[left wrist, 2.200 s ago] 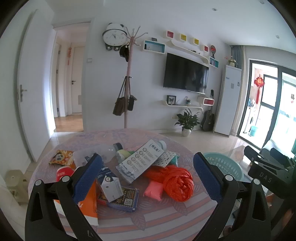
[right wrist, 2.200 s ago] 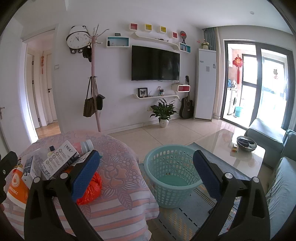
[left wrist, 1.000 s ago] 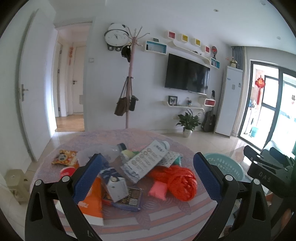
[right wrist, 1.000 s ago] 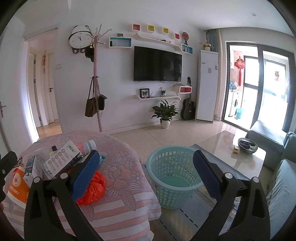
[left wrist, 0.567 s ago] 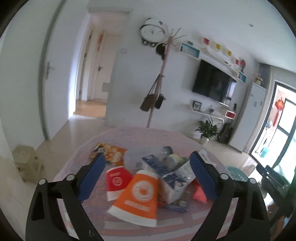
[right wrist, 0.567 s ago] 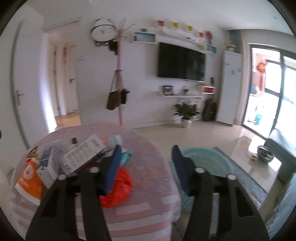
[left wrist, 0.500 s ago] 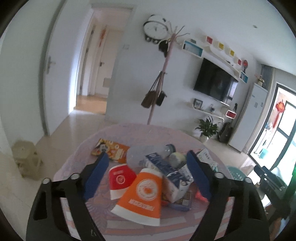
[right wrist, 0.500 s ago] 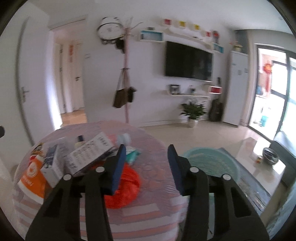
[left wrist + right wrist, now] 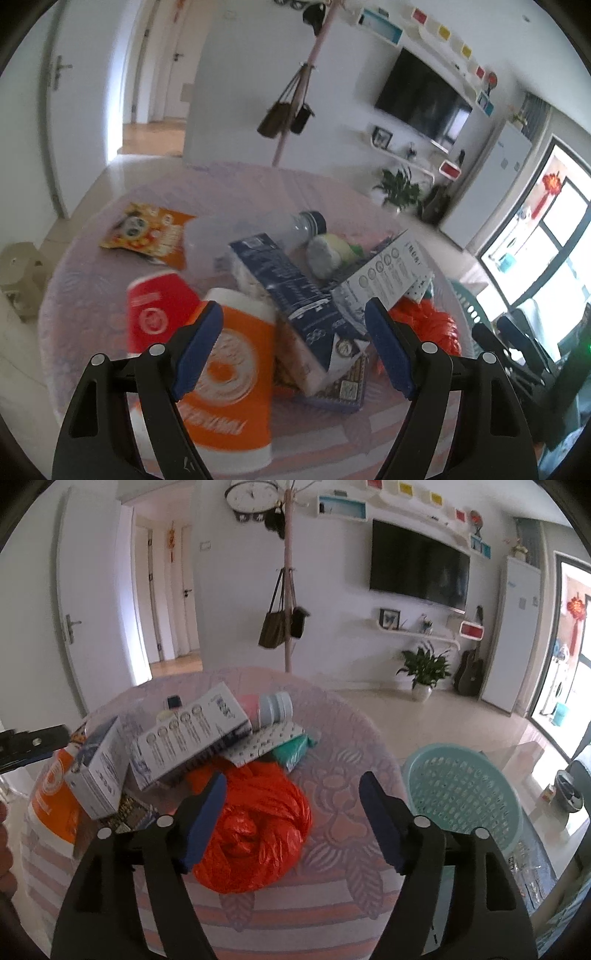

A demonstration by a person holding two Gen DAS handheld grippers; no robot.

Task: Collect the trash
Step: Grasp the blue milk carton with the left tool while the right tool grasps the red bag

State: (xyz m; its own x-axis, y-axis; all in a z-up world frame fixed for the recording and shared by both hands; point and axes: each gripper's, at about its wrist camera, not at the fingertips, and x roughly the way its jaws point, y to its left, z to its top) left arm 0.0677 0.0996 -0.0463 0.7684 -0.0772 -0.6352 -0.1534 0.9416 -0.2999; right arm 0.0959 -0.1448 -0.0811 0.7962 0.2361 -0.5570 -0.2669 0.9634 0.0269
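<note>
A heap of trash lies on a round table with a pink patterned cloth (image 9: pixel 258 184). In the left wrist view my left gripper (image 9: pixel 295 347) is open above an orange paper cup (image 9: pixel 229 373) and a dark blue carton (image 9: pixel 291 291); a red cup (image 9: pixel 155 310) lies to the left. In the right wrist view my right gripper (image 9: pixel 291 819) is open just above a crumpled orange plastic bag (image 9: pixel 255 834). A white printed carton (image 9: pixel 192 734) and a pink bottle (image 9: pixel 266 707) lie behind it. A teal basket (image 9: pixel 461 794) stands on the floor to the right.
A snack wrapper (image 9: pixel 147 232) and a clear bottle (image 9: pixel 251 232) lie at the table's far side. A coat stand with bags (image 9: pixel 286 620) is behind the table. A glass coffee table (image 9: pixel 554 801) and a sofa are at the right.
Both grippers have moved down and closer to the trash heap. The left one has tilted toward the cups and carton; the right one has swung left over the orange bag.
</note>
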